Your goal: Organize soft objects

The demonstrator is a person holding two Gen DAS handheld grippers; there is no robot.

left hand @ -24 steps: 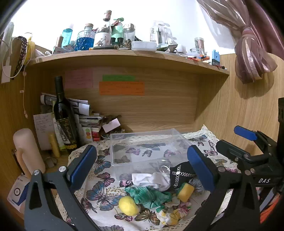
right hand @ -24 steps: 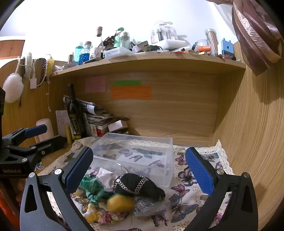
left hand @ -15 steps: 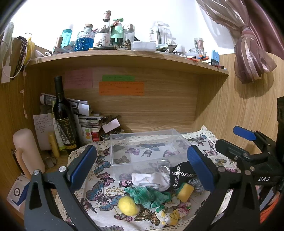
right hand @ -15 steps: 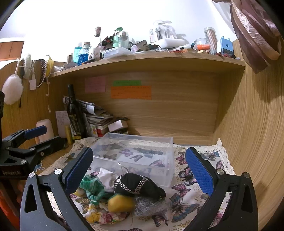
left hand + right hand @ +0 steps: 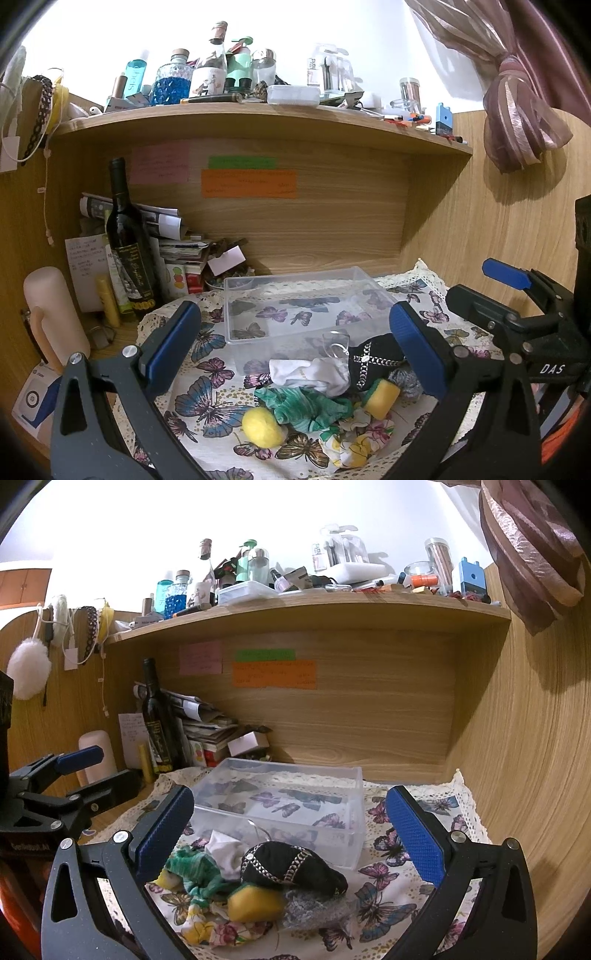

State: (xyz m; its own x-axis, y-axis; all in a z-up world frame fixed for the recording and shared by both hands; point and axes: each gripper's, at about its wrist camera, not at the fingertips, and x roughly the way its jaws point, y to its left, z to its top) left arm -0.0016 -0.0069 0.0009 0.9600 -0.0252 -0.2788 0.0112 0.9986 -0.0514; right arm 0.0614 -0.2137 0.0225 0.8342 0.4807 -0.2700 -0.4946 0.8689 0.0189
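A pile of soft things lies on the butterfly cloth (image 5: 207, 398) in front of a clear plastic box (image 5: 295, 295), which shows nothing inside: a yellow ball (image 5: 262, 426), a green cloth (image 5: 306, 404), a white cloth (image 5: 314, 373), a black studded pouch (image 5: 291, 866), a yellow sponge (image 5: 255, 904), a grey scrubber (image 5: 317, 904) and a floral cloth (image 5: 351, 443). My left gripper (image 5: 295, 347) is open and empty, above the pile. My right gripper (image 5: 291, 838) is open and empty, over the pouch.
A dark wine bottle (image 5: 127, 243), stacked papers (image 5: 177, 251) and a pink cylinder (image 5: 51, 317) stand at the left under a cluttered shelf (image 5: 258, 118). Wooden walls close the back and right. The box also shows in the right wrist view (image 5: 295, 805).
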